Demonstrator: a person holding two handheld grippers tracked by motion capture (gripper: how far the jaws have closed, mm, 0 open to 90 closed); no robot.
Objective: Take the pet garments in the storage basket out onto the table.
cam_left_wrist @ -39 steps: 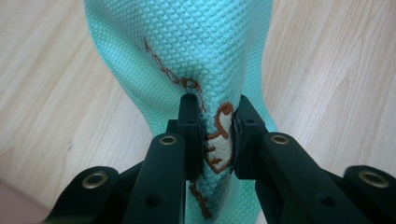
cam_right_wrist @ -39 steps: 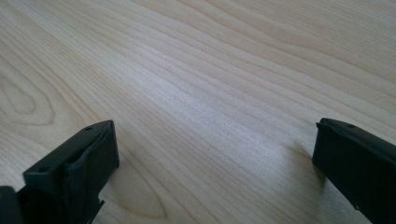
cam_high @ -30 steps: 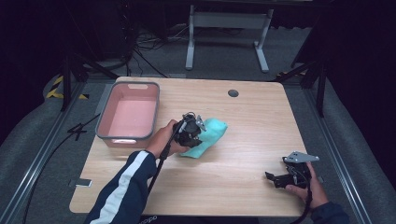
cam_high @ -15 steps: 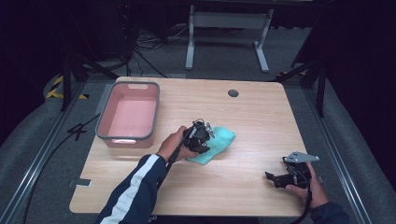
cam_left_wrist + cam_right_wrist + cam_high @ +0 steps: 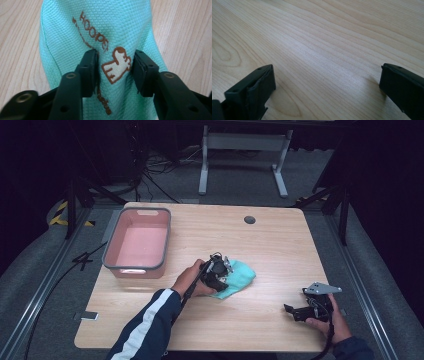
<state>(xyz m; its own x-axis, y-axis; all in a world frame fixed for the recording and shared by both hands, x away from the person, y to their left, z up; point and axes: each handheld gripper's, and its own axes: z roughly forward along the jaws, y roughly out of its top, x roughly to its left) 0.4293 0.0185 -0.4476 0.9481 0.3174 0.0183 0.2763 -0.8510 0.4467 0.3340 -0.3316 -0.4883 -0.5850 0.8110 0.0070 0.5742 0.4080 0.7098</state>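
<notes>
1. Light wooden table (image 5: 280, 245) seen from above, with dark floor and metal stand legs beyond its far edge.
2. Pink bin (image 5: 137, 244) with grey rim on the table's left part, its inside bare.
3. Small dark round hole (image 5: 249, 219) in the tabletop near the far edge, right of centre.
4. Teal cloth (image 5: 239, 279) lying near the middle of the table, right of the bin and well apart from it.
5. Left gripper (image 5: 218, 276) held by a hand in a dark sleeve with a white stripe, resting on the near-left part of the cloth.
6. In the left gripper view, both black jaws pressed into the teal cloth (image 5: 100, 30), pinching a raised fold of the waffle-textured fabric between them.
7. Brown embroidered lettering on that fold, reading roughly "HOOPE" with the last letters running into a crease; a second brown line lower down too bunched to read.
8. White embroidered figure with brown outline (image 5: 117, 63) sitting between the two jaws, its shape hard to name.
9. Right gripper (image 5: 300, 311) held low over the near-right part of the table, well apart from the cloth, grey three-cornered plate on top.
10. In the right gripper view, jaws spread wide over bare wood grain, nothing between them.
</notes>
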